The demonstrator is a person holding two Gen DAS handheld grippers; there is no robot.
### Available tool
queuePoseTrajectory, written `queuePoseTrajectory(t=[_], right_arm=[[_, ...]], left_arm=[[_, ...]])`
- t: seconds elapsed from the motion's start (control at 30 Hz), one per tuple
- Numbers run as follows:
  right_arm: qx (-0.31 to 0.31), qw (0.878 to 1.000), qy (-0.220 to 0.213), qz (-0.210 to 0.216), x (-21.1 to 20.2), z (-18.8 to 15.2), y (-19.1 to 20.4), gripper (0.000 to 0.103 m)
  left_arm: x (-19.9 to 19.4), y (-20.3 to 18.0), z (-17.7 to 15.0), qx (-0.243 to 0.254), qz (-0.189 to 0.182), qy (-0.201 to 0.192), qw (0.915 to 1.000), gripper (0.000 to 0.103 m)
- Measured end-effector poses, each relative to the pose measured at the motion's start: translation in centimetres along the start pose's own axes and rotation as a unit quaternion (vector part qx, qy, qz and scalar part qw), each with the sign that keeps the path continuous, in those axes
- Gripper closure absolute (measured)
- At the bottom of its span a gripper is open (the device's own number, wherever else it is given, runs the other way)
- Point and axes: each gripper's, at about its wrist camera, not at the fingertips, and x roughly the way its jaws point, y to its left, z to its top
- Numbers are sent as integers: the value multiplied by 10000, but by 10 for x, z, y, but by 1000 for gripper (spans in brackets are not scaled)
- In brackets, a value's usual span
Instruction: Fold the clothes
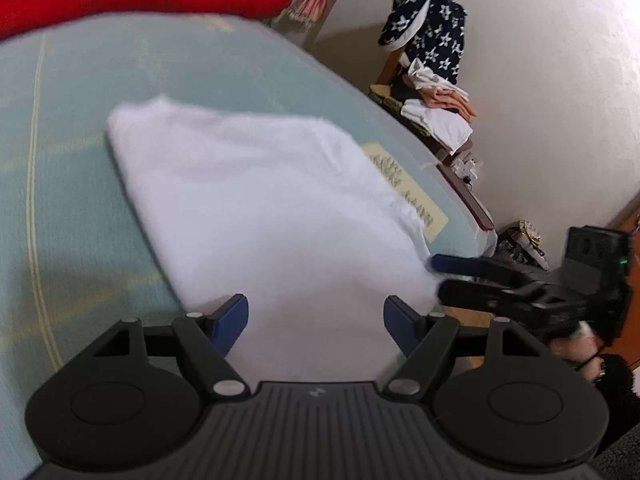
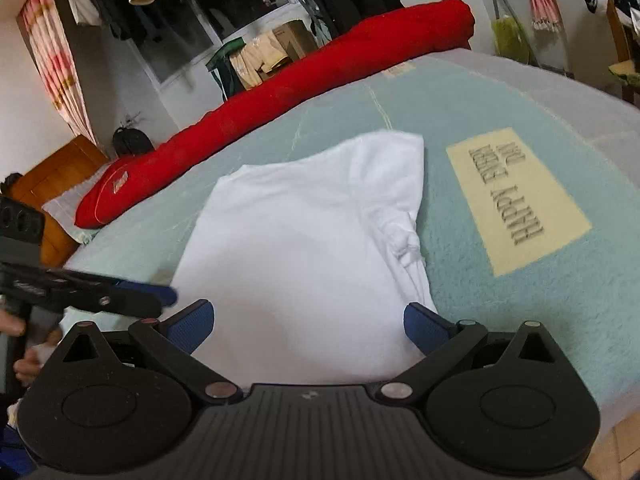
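The white T-shirt [image 2: 304,240] lies partly folded on the pale blue terry blanket [image 2: 520,320] of the bed, its long axis running away from both claws — near hem right under them. The left claw [image 1: 316,320] and right claw [image 2: 310,326] both stand spread, pinching nothing. Soft, limp cotton; one sleeve bunched along its right edge.

I see bare blue blanket [image 2: 500,312] open on both sides of the white shirt [image 2: 304,240]. A long red bolster [image 2: 280,96] blocks the bed's far edge, and my left tool [image 2: 172,296] crowds the shirt's near-left corner.
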Motion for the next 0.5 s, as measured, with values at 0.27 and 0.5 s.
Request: queuePoseTrajectory(t=[0.27, 0.5], right_arm=[[-572, 9983, -119, -32, 36, 38, 11, 0], [-582, 9983, 37, -82, 46, 7, -1, 0]], left_arm=[[35, 30, 43, 89, 230, -312, 9992, 29], [74, 58, 63, 141, 382, -453, 9981, 29]])
